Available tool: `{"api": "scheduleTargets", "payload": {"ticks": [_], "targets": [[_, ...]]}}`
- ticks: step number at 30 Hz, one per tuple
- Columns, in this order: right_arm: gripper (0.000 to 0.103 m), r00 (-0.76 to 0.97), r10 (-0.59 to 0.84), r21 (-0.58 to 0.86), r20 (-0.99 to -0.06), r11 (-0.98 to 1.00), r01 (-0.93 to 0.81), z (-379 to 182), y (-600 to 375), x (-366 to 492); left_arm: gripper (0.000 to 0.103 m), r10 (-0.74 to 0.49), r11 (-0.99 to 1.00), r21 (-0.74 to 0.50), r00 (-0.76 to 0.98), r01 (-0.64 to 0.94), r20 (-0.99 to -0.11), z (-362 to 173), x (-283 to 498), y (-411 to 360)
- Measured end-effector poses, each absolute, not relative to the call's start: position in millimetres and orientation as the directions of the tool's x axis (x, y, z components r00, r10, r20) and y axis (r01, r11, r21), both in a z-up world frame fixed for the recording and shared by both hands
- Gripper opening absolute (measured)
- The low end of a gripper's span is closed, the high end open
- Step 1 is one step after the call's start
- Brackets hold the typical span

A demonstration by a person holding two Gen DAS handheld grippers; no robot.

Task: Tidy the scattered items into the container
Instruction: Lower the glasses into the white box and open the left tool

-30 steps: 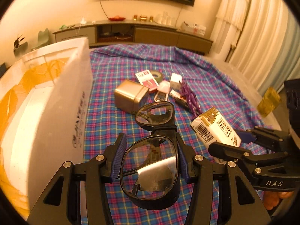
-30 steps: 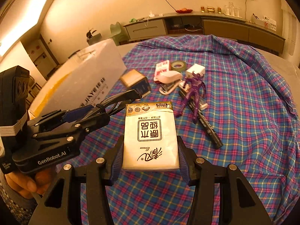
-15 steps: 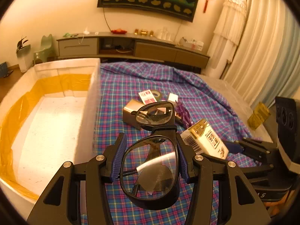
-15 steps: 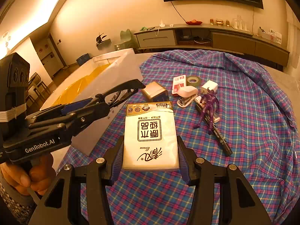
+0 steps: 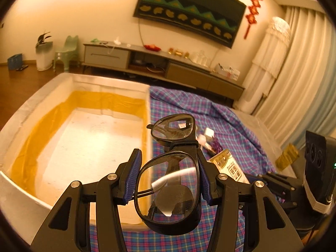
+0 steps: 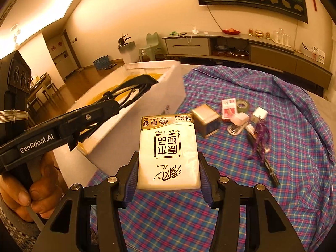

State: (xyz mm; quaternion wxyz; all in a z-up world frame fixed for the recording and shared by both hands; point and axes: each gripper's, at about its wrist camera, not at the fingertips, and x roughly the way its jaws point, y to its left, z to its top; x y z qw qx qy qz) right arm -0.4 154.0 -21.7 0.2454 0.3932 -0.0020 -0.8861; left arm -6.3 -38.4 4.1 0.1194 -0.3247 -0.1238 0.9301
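Note:
My left gripper is shut on a pair of black-framed glasses, held in the air over the right wall of the white foam box, whose inside is lined with yellow tape. The right wrist view shows these glasses jutting over the foam box from the left gripper. My right gripper is shut on a white and gold tissue pack, lifted above the plaid cloth, just right of the box. In the left wrist view the tissue pack shows at lower right.
On the cloth lie a metal tin, a red and white card pack, a tape roll, a pink stapler, a white plug cube, a purple figure and a black pen. A hand holds the left gripper.
Both grippers have risen and moved left toward the foam box with their loads. The box's inside has come into the left wrist view; the glasses now hang over its wall.

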Motion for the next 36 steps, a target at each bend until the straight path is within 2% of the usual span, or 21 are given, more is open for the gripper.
{"api": "scheduleTargets", "payload": {"ticks": [13,22,36], "targets": [[0.052,-0.578,-0.429,0.117,-0.694,-0.859,0.498,12.6,94.5,-6.2,0.052,0.292,-0.907,-0.418,-0.798,-0.056,-0.528,10.6,-2.4,-101.9],[0.052,-0.565,-0.426,0.097,-0.706,-0.849,0.519,16.8,65.4,-23.7,0.052,0.286,-0.882,-0.471,-0.808,-0.011,-0.516,11.3,-3.9,-131.1],[0.052,-0.532,-0.433,0.092,-0.728,-0.830,0.550,20.7,30.7,-54.0,0.052,0.251,-0.883,-0.468,-0.806,0.036,-0.535,17.7,-25.9,-147.0]]}}
